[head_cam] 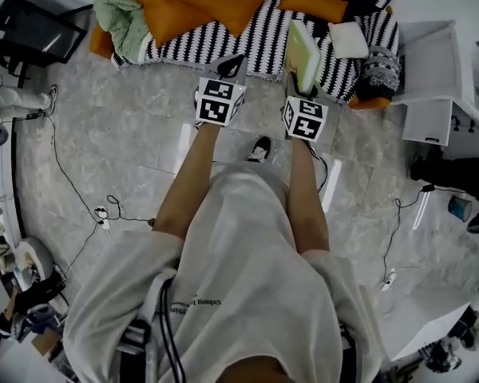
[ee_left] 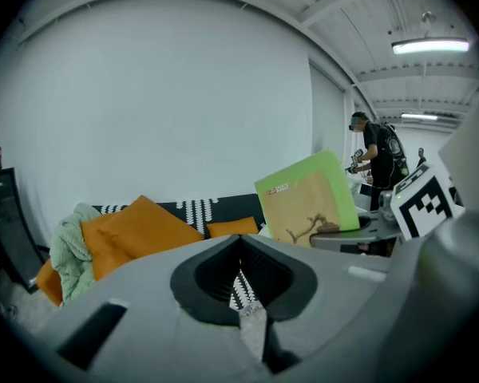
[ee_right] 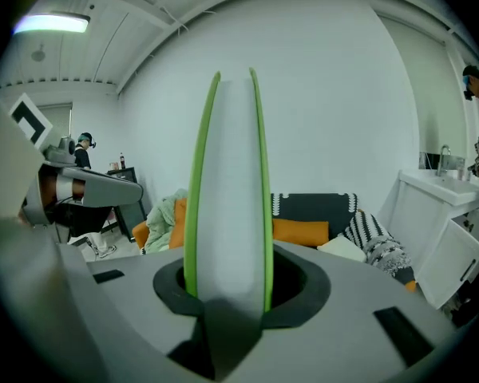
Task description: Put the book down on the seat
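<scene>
Right gripper [head_cam: 304,88] is clamped on the green book [head_cam: 301,53] — it stands upright on edge between the jaws, held up at the front of the striped seat [head_cam: 259,42], not resting on it. Left gripper [head_cam: 230,67] sits alongside — jaws together, empty. Orange cushions [head_cam: 198,2] lie on the seat.

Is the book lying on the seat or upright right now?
Upright: the book stands edge-on, clamped in the right gripper, not laid on the striped seat.
</scene>
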A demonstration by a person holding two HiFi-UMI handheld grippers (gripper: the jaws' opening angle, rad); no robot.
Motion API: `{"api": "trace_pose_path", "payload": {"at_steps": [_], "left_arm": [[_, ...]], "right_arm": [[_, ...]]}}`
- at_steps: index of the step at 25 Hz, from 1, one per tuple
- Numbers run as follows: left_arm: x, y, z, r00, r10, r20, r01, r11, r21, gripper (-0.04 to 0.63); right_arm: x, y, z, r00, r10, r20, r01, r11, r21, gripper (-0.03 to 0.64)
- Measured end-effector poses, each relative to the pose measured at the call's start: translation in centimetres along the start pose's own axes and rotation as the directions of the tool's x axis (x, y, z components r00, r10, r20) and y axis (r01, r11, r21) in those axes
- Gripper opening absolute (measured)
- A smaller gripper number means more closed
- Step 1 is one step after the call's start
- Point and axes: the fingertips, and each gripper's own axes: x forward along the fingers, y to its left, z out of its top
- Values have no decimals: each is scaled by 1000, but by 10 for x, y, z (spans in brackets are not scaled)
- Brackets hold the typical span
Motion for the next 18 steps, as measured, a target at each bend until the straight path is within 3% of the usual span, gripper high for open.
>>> {"api": "trace_pose_path", "payload": {"at_steps": [6, 18], "left_arm": [[-1, 33, 2, 997, 73, 4, -73, 995, -67, 9], [14, 19, -4, 995, 93, -46, -97, 993, -74, 8]], "right_arm": [[30, 21, 10, 992, 125, 1, -125, 992, -4, 128], [44, -2, -8, 988, 142, -66, -138, 988, 63, 129]]}}
